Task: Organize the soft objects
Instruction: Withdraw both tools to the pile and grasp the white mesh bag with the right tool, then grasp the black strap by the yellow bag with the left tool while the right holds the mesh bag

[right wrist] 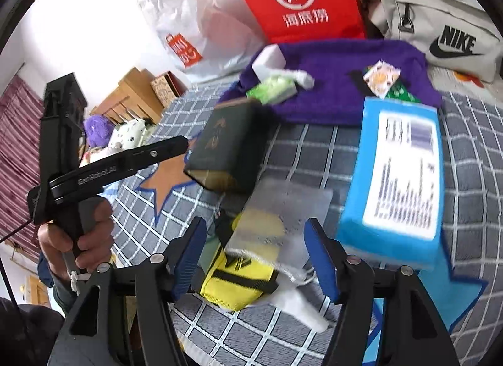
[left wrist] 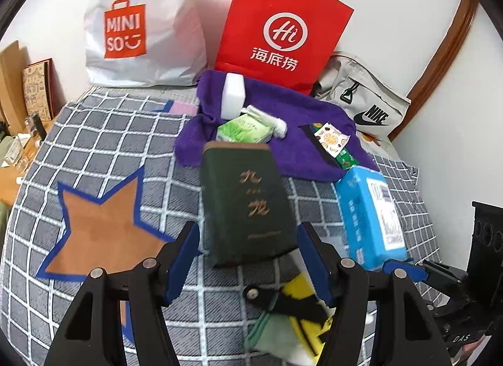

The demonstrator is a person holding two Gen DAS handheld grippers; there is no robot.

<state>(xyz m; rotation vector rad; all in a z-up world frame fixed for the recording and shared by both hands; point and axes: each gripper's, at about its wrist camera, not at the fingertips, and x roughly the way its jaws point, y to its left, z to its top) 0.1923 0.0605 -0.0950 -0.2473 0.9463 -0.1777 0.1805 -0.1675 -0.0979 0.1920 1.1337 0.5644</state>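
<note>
A dark green box [left wrist: 248, 202] with gold characters sits tilted between the pads of my left gripper [left wrist: 248, 230], which is shut on it. In the right wrist view one of that gripper's fingers [right wrist: 163, 149] meets the box [right wrist: 226, 146] above the bed. My right gripper [right wrist: 256, 224] is open over a translucent drawstring pouch [right wrist: 283, 208] and a yellow pouch [right wrist: 239, 278] on the checked bedspread [right wrist: 314, 152]. Its pads are clear of both. A blue tissue pack [right wrist: 396, 177] lies just to the right.
A purple towel [left wrist: 292, 152] further back carries a white sponge block [left wrist: 234, 95], a green tissue pack [left wrist: 243, 131] and a snack packet [left wrist: 333, 139]. Behind stand a red paper bag [left wrist: 283, 29], a white Miniso bag [left wrist: 141, 26] and a Nike bag [left wrist: 361, 102].
</note>
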